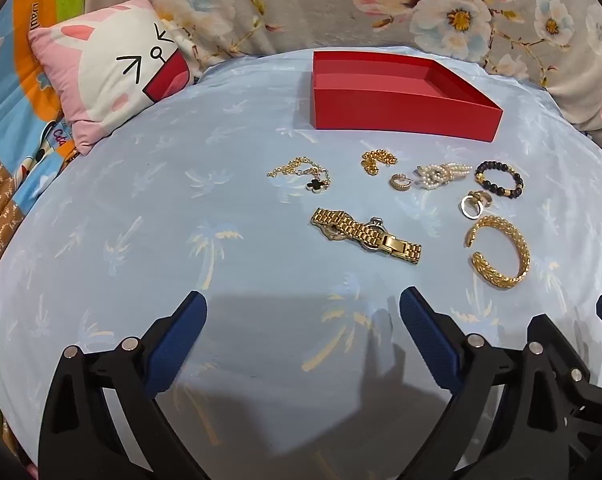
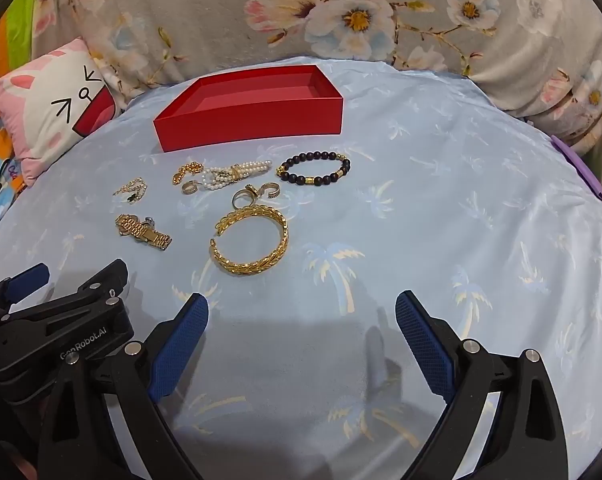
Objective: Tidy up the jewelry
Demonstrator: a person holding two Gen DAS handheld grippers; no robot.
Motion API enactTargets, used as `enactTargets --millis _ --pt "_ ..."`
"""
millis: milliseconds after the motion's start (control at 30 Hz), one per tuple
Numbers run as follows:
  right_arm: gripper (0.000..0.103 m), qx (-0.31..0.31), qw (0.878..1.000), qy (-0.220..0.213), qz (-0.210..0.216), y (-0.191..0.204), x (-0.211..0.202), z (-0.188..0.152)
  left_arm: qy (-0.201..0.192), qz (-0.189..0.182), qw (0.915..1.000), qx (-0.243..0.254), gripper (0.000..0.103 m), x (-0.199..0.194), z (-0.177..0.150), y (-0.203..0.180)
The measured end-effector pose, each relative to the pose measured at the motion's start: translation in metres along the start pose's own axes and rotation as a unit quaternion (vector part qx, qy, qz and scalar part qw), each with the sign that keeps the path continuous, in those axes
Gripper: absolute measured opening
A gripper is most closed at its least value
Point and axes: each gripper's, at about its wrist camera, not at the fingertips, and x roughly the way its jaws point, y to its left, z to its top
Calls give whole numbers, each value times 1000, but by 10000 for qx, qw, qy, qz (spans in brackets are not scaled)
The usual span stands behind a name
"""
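Note:
An empty red box (image 1: 401, 114) (image 2: 257, 122) stands at the far side of a light blue cloth. In front of it lie several pieces of jewelry: a gold watch (image 1: 365, 236) (image 2: 143, 232), a gold cuff bangle (image 1: 501, 252) (image 2: 251, 240), a black bead bracelet (image 1: 499, 178) (image 2: 315, 168), a pearl piece (image 1: 441, 174) (image 2: 229, 174), a clover chain (image 1: 305, 174) (image 2: 131, 190), a small gold chain (image 1: 375, 160) and rings (image 1: 475, 202) (image 2: 257, 194). My left gripper (image 1: 303, 304) and right gripper (image 2: 301, 304) hover open and empty near the cloth's near edge, short of the jewelry.
The blue palm-print cloth (image 2: 441, 200) covers a rounded surface. A floral blanket (image 2: 341, 16) rises behind the box. A pink and white rabbit cushion (image 1: 109, 72) leans at the far left. The left gripper's body (image 2: 57, 320) shows at the right wrist view's lower left.

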Motion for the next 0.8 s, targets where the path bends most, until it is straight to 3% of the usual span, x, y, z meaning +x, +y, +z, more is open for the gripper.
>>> enactTargets --millis 800 --pt "93 -1 10000 48 -4 0 2 -1 -61 32 10000 56 92 -2 0 1"
